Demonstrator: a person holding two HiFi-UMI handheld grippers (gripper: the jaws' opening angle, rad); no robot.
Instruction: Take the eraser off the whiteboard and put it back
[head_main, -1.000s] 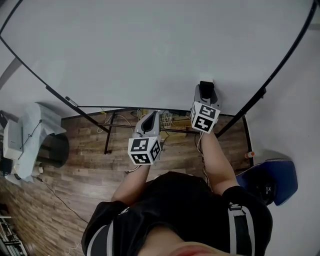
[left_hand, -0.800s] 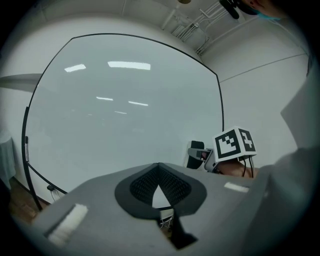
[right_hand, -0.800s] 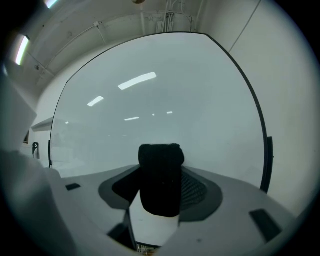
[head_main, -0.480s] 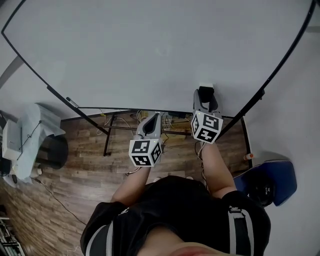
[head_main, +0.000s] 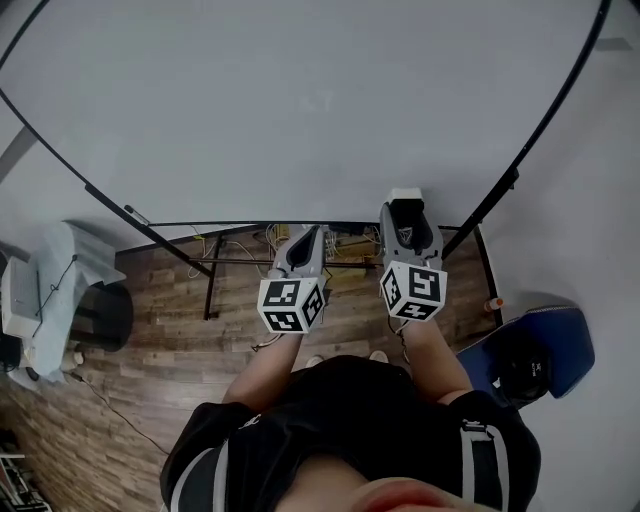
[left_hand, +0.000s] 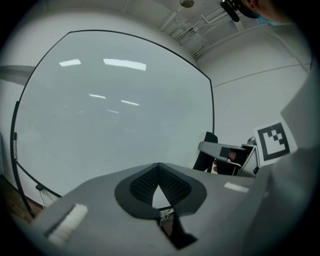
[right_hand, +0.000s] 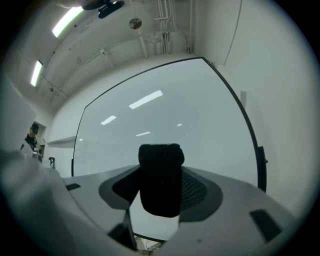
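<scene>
A large whiteboard with a thin black frame fills the wall ahead of me. In the head view my right gripper is shut on the eraser, a white block with a black felt face, held a little off the board near its lower right corner. In the right gripper view the eraser stands upright between the pads, in front of the whiteboard. My left gripper hangs beside it to the left, shut and with nothing in it. In the left gripper view the pads meet at the tip, and the eraser shows at the right.
Under the board are its black stand legs and loose cables on a wooden floor. A blue chair stands at the right, a grey covered unit at the left. A small orange-capped bottle sits on the floor by the chair.
My right gripper has drawn back from the whiteboard toward my body, with the eraser still in it. The left gripper has stayed where it was.
</scene>
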